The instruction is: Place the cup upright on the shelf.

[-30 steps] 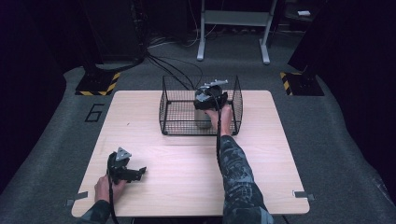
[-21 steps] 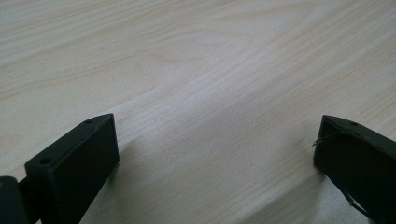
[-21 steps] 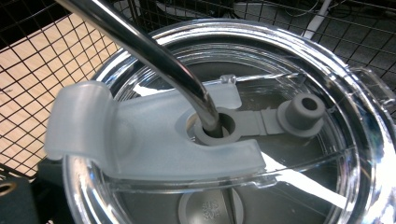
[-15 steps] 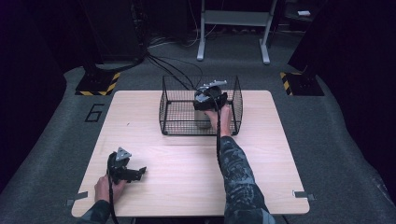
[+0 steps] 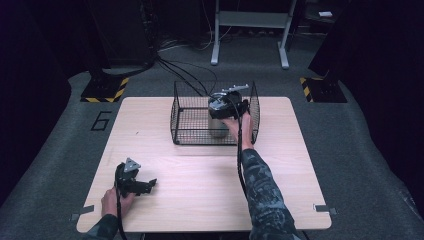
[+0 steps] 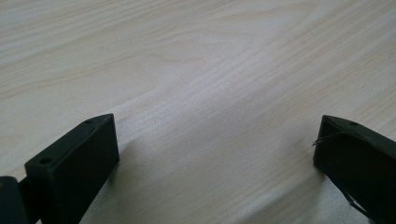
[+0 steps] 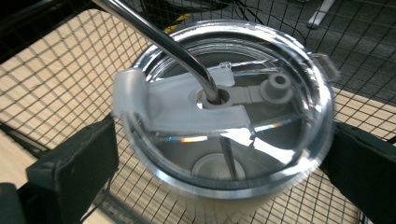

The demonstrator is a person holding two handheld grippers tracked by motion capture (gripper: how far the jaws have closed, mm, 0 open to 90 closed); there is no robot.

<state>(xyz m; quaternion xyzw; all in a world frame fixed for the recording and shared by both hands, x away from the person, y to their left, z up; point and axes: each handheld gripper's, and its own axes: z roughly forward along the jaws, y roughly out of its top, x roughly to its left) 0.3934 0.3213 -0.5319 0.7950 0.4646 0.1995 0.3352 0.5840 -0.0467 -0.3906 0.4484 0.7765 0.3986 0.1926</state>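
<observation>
A steel tumbler (image 7: 224, 140) with a clear lid and a bent metal straw (image 7: 159, 39) stands upright inside a black wire basket (image 5: 192, 117) at the table's far middle. My right gripper (image 7: 224, 158) reaches down into the basket from above. Its jaws are spread wide, one on each side of the tumbler just below the lid's rim. In the high view the right gripper (image 5: 227, 104) covers the top of the tumbler (image 5: 218, 126). My left gripper (image 5: 134, 184) lies on the table near the front left corner. It is open, with bare wood between its fingers (image 6: 74, 168).
The light wooden table (image 5: 280, 165) has bare room across its middle and right side. The basket's wire walls (image 7: 56, 79) close in around the tumbler. Beyond the table lie cables, a metal stand (image 5: 250, 30) and yellow-black floor markers (image 5: 105, 90).
</observation>
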